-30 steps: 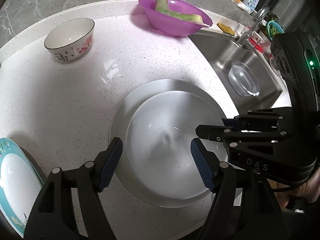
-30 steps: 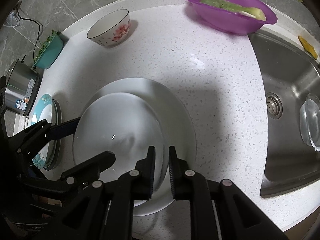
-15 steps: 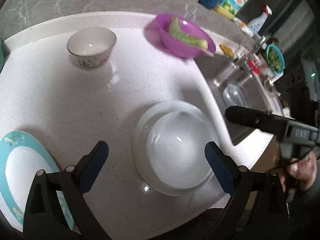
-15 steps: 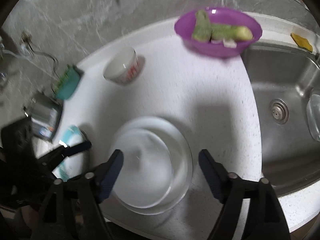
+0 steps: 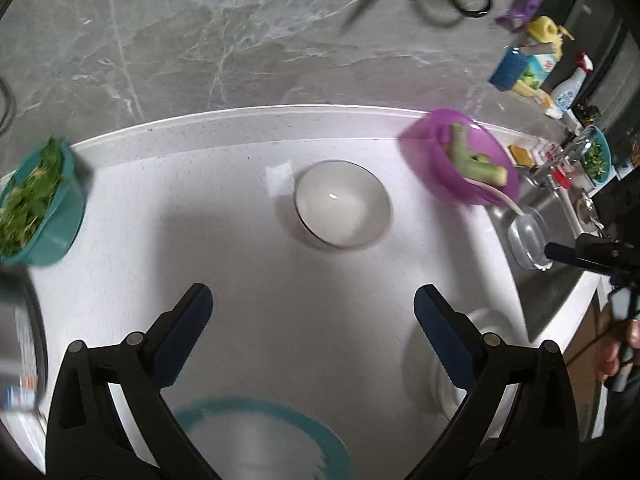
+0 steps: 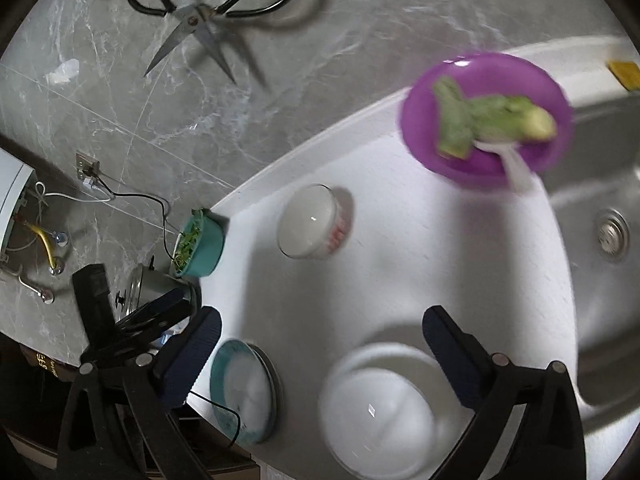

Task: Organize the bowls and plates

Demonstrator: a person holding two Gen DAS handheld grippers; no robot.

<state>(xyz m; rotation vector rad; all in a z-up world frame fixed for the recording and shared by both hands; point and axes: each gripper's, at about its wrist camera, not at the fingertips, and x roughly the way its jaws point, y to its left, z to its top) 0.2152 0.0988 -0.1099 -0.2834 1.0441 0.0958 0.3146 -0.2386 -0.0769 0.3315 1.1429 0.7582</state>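
Two white plates (image 6: 384, 412) lie stacked on the white counter near its front edge; they show partly behind my finger in the left wrist view (image 5: 460, 364). A teal-rimmed plate (image 6: 244, 392) lies left of them, also in the left wrist view (image 5: 260, 440). A white bowl with a red flower pattern (image 6: 312, 222) stands further back, also in the left wrist view (image 5: 342, 204). My left gripper (image 5: 312, 328) is open and empty, raised above the counter. My right gripper (image 6: 320, 356) is open and empty, high above the plates.
A purple bowl of green vegetable pieces (image 6: 486, 118) stands by the steel sink (image 6: 600, 280). A teal bowl of greens (image 5: 36, 204) and a steel pot (image 6: 160, 288) are at the left. A glass bowl (image 5: 528, 236) lies in the sink. Scissors (image 6: 216, 8) hang on the wall.
Both grippers have opened and lifted up and back from the stacked white plates. The right gripper, shut at the plate rim a second ago, let go. The left view swung toward the flowered bowl.
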